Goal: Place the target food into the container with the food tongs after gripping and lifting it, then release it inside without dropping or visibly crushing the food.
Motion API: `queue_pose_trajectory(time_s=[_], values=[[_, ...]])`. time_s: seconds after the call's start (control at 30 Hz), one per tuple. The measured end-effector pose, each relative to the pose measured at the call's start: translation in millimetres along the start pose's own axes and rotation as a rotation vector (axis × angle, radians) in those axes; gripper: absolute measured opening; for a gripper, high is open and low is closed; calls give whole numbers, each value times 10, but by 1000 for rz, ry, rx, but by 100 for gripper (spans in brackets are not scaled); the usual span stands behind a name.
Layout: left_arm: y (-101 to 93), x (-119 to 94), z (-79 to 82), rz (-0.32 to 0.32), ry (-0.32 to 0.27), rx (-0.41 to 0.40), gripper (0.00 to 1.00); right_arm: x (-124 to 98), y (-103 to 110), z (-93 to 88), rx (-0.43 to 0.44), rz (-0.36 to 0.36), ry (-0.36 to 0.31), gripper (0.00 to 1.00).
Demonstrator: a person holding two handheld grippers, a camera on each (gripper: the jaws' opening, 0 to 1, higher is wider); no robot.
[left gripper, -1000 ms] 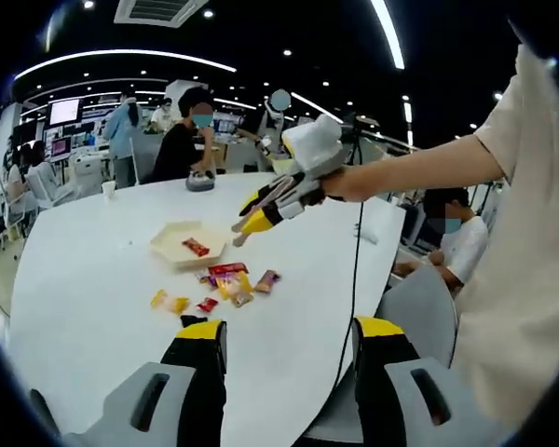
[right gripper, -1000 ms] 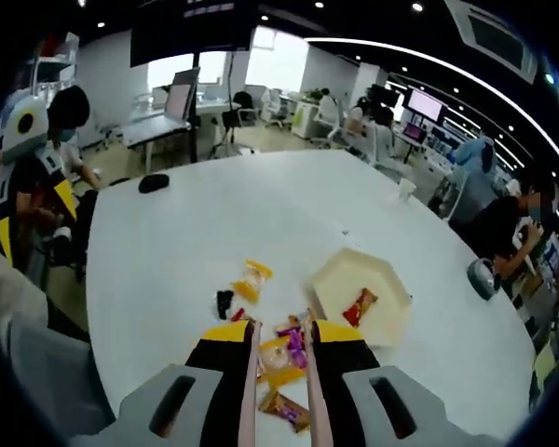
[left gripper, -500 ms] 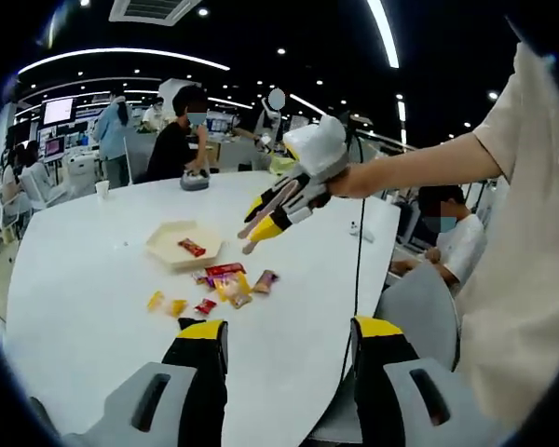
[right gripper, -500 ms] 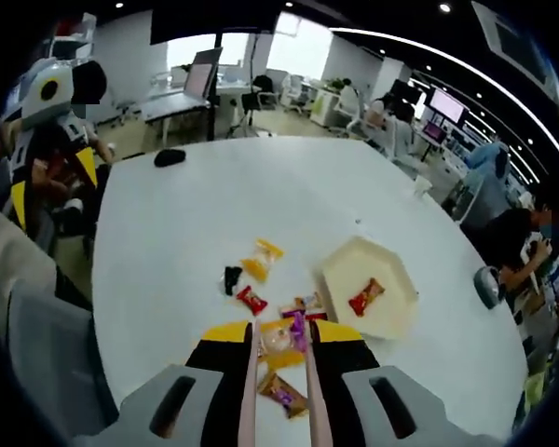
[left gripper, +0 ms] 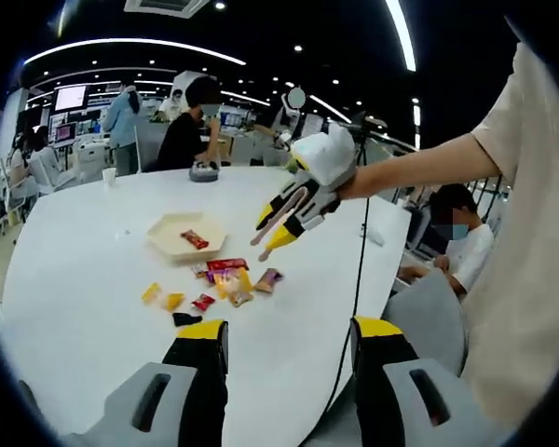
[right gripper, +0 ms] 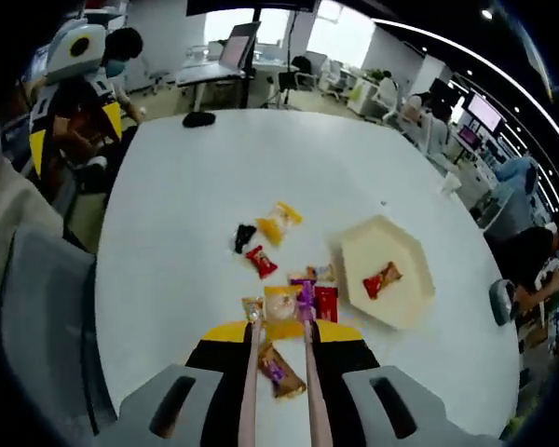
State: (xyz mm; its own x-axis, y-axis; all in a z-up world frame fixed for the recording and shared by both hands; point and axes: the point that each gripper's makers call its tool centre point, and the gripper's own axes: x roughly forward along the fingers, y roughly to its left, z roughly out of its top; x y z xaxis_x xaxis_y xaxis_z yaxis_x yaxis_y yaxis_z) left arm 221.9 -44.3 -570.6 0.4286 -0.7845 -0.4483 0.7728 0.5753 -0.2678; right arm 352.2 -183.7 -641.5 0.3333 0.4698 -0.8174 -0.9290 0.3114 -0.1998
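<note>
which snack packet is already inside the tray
The red packet lies alone inside the cream hexagonal tray. Every other wrapped snack, such as the small red one and the yellow one, lies loose on the white table.

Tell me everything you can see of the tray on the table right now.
The tray is a pale cream, six-sided shallow dish with a low raised rim, looking like plastic or card. It sits flat on the white table, just beside the scattered snack packets. One red wrapped snack lies inside it; nothing else touches it.

table [right gripper: 186, 214]: white; tray [right gripper: 401, 307]: cream; snack in tray [right gripper: 382, 277]: red; fingers [left gripper: 202, 329]: yellow-tipped black
</note>
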Motion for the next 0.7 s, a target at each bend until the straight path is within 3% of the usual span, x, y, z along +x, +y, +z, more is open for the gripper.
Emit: queue_pose_trajectory(time_s=[0.7], values=[[69, 115, -88, -19, 34, -18, 51, 185, 42, -448, -85, 89, 113, 24]])
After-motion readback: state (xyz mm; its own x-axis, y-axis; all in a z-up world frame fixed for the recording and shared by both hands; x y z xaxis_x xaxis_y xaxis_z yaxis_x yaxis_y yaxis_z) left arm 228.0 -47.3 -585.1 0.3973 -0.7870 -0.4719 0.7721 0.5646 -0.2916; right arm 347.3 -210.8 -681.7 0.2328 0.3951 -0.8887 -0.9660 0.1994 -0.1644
